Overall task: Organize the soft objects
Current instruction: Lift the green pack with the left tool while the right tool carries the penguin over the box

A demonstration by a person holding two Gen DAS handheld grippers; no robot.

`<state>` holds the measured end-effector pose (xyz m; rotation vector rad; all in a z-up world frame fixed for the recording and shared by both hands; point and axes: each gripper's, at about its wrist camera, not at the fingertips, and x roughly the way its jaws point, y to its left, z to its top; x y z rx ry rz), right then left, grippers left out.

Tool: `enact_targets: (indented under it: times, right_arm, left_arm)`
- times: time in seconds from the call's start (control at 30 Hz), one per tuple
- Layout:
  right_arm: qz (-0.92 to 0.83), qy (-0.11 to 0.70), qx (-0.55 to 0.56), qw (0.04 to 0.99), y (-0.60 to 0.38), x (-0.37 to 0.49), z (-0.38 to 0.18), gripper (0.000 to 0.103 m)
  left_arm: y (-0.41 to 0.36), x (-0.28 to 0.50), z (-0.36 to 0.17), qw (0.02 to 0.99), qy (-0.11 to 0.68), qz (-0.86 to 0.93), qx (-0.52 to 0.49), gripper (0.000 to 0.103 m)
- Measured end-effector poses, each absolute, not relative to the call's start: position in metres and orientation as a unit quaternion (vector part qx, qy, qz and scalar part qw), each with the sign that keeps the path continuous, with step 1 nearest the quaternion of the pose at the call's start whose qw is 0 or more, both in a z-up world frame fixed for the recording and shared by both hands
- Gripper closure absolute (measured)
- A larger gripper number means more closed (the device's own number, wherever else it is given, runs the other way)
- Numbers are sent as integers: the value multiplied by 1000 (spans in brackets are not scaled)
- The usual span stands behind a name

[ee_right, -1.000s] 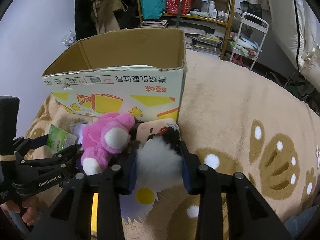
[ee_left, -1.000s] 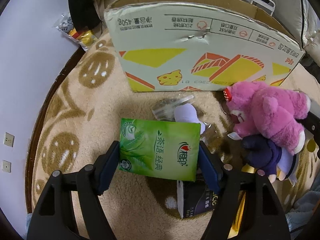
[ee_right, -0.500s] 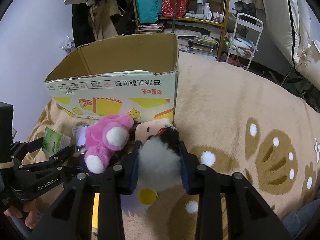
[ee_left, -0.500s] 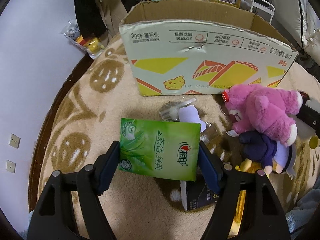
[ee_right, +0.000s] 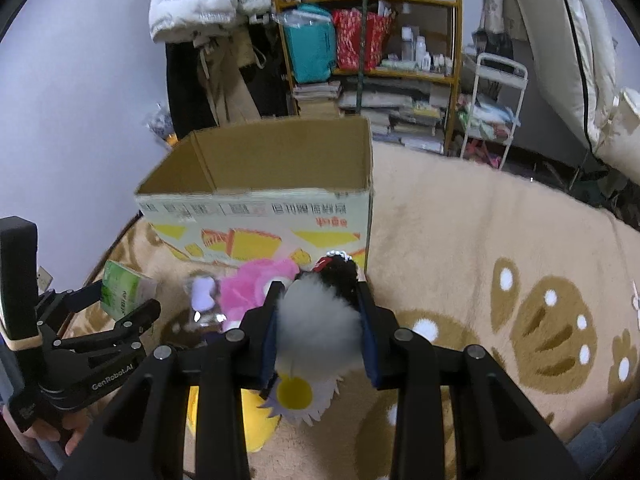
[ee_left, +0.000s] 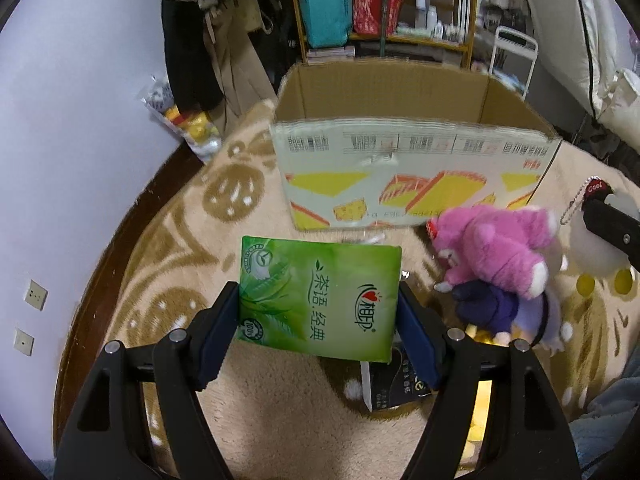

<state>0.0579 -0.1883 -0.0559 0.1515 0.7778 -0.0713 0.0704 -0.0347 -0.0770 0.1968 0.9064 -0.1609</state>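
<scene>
Now both tools are loaded: my left tool (ee_left: 318, 312) clamps a green tissue pack (ee_left: 320, 296), my right tool (ee_right: 320, 316) clenches a white fluffy plush (ee_right: 316, 320). Ahead stands the open cardboard box (ee_right: 260, 216); next, I judge, carry both over its rim and let go.

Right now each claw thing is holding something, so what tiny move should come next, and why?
Probably carry both forward, over the rim of the open cardboard box. The left gripper is clamped on the green tissue pack, the right gripper on a fluffy white plush. Both are held short of the box, whose open top faces up.
</scene>
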Motion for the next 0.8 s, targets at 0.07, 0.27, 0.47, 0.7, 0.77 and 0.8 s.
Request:
enact_targets:
  times: [0.07, 0.27, 0.47, 0.7, 0.77, 0.8]
  right_arm:
    - [-32, 366, 73, 927, -186, 55, -50, 67]
    - [-18, 317, 58, 947, -177, 44, -28, 67]
    - [-7, 269, 65, 961, -176, 36, -9, 67]
    - [-31, 246, 63, 967, -182, 43, 4, 67]
    - [-31, 243, 68, 967, -184, 49, 8, 67]
    - [-28, 239, 79, 967, -187, 53, 12, 67]
  left_arm:
    - [-33, 67, -69, 898, 422, -72, 98, 29]
    - [-28, 52, -39, 922, 370, -62, 96, 29]
    - [-23, 40, -13, 945, 306, -80, 86, 29]
    - [-36, 27, 13, 961, 243, -83, 105, 29]
    - [-40, 30, 16, 963, 233, -80, 109, 29]
    - [-40, 32, 18, 964, 231, -79, 108, 29]
